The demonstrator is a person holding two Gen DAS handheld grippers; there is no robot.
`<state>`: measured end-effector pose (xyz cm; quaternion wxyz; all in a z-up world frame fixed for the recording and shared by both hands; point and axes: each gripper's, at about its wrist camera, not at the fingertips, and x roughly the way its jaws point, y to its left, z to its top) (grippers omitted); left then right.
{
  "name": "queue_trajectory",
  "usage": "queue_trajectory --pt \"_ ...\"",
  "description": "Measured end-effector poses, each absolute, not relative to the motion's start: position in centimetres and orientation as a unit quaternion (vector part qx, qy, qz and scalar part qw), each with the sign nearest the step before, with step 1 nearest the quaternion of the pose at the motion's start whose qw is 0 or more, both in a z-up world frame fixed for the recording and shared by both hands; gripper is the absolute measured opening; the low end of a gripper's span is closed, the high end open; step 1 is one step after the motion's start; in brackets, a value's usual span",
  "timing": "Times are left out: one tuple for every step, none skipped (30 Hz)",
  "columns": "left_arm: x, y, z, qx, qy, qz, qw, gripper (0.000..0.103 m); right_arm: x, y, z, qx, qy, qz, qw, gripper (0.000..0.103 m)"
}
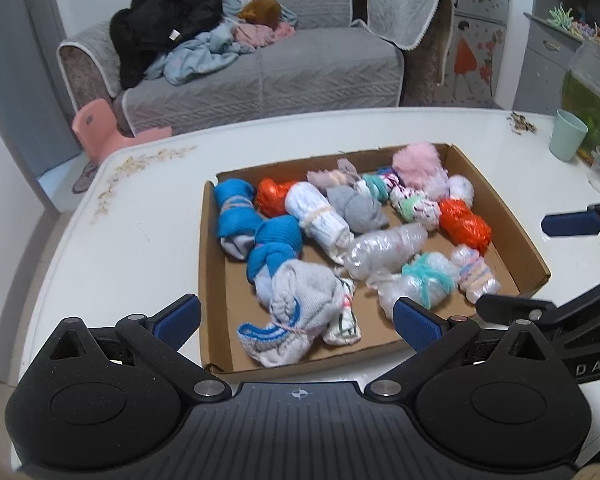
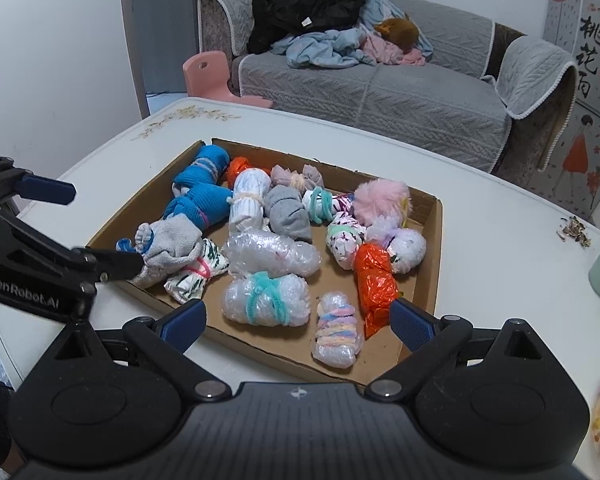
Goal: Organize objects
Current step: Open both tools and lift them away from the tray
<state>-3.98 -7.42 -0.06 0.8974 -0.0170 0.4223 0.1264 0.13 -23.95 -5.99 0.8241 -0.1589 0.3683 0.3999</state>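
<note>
Two wide-spread grippers, left gripper (image 1: 296, 316) and right gripper (image 2: 298, 320), hover over a shallow brown cardboard tray (image 1: 496, 200) of tied sock bundles (image 1: 320, 216) on a glossy white table (image 1: 140, 240) before a grey quilted sofa (image 1: 300, 68).

1. You have a cardboard tray (image 1: 210, 280) lying on the table (image 1: 140, 220), with a sofa (image 1: 300, 68) behind the table.
2. In the tray, tied bundles (image 1: 320, 216) lie packed side by side, many touching.
3. A heap of clothes (image 1: 188, 24) sits on the sofa's left end.
4. To the tray's right, a cup (image 1: 567, 136) stands near the table's far edge.
5. A small chair (image 1: 100, 128) stands on the floor between table and sofa, at the left.
</note>
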Motion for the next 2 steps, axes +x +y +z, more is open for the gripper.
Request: queue_trajectory --pt "-3.91 -7.39 -0.07 -0.014 0.422 0.129 0.897 0.102 0.14 -23.89 -6.04 -0.16 0.369 0.4 0.824 0.098" --pt "-3.78 -7.3 -0.14 -0.014 0.424 0.129 0.896 0.102 0.11 -23.84 -6.07 -0.162 0.369 0.399 0.824 0.098"
